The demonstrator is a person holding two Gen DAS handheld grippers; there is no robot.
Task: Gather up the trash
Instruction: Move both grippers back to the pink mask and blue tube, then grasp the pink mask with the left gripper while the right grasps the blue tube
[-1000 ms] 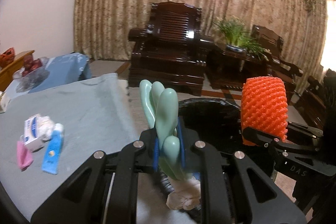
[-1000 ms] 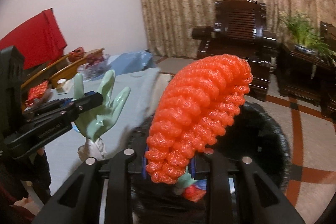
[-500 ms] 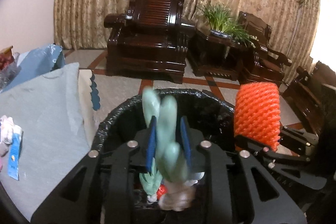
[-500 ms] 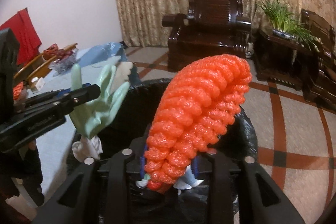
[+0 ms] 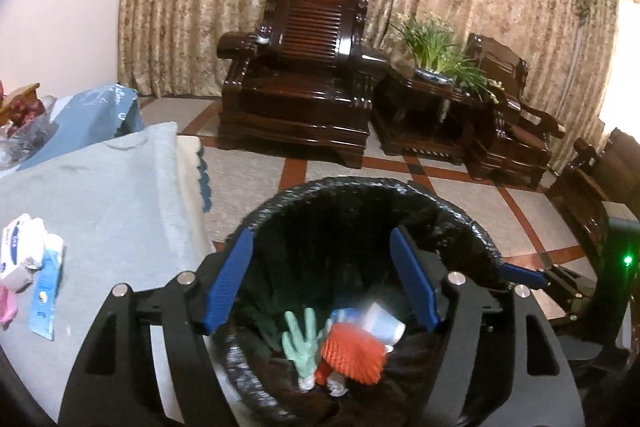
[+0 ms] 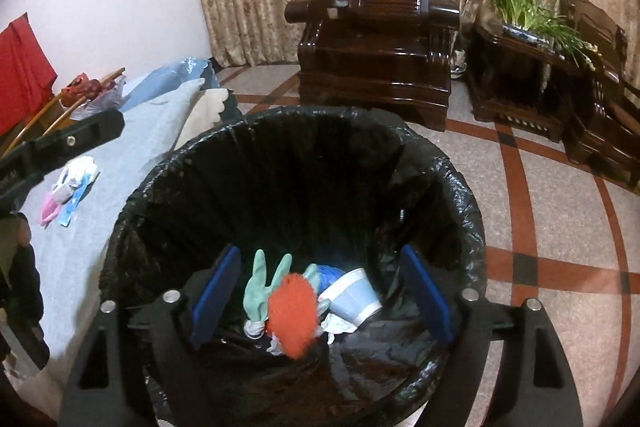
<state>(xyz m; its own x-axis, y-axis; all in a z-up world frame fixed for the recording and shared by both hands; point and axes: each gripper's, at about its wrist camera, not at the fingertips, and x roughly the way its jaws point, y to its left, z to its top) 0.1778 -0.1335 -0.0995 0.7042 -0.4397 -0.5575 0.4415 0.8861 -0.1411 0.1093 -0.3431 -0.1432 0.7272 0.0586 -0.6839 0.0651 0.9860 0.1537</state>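
Observation:
A round bin lined with a black bag (image 5: pixel 360 195) (image 6: pixel 312 123) stands on the floor beside the table. Inside it lie a pale green rubber glove (image 5: pixel 302 341) (image 6: pixel 258 291), an orange foam fruit net (image 5: pixel 352 351) (image 6: pixel 292 319) and a white and blue paper cup (image 6: pixel 354 297). My left gripper (image 5: pixel 324 283) hangs over the bin, jaws opening, nothing between the blue pads. My right gripper (image 6: pixel 320 287) is over the bin too, jaws opening and empty. More trash stays on the table: a tissue pack (image 5: pixel 18 239), a blue tube (image 5: pixel 46 291) and a pink scrap (image 5: pixel 6 307).
The table carries a light blue cloth (image 5: pixel 104 195) to the left of the bin. Dark wooden armchairs (image 5: pixel 304 75) and a side table with a plant (image 5: pixel 436 67) stand by the curtains. A tiled floor (image 6: pixel 560 227) spreads to the right of the bin.
Both grippers came over the bin and opened. The green glove left the left gripper and the orange net left the right one; both now lie in the bin.

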